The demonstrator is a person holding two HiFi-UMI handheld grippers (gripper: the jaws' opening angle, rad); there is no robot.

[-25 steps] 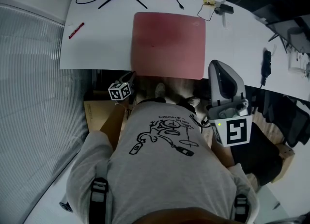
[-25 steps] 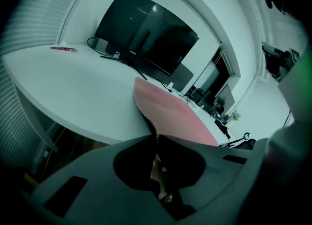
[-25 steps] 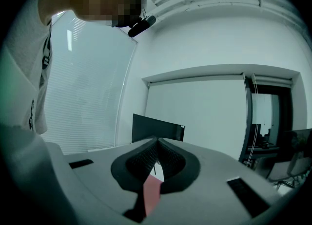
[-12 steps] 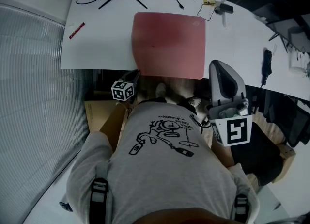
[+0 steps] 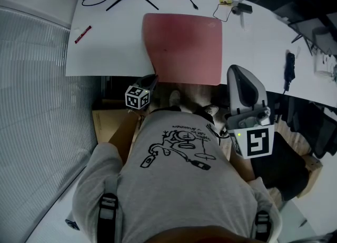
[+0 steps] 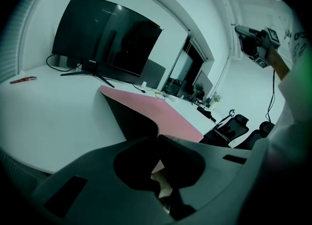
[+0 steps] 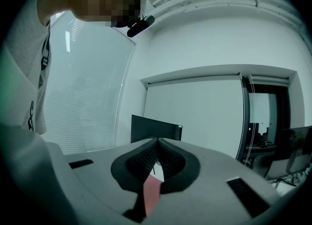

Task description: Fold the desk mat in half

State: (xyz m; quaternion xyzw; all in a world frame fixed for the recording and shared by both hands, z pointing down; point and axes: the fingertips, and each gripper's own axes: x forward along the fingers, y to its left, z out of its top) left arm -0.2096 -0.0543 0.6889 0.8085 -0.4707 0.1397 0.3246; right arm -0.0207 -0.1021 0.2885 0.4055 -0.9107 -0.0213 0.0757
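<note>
the white desk [image 5: 116, 42] carries the pink mat [image 5: 184, 47], which lies in front of the monitor [image 6: 105, 39] with its near edge overhanging the desk edge and its near left corner raised, black underside showing. the left gripper [image 6: 157, 139] is clamped narrow on that raised corner, while the right gripper [image 7: 156, 143] is held high beside the person's chest, well apart from the mat, jaws closed tip to tip on nothing, a pink strip of mat visible only through the gap behind the tips. a red pen [image 5: 82, 33] lies at the desk's far left.
</note>
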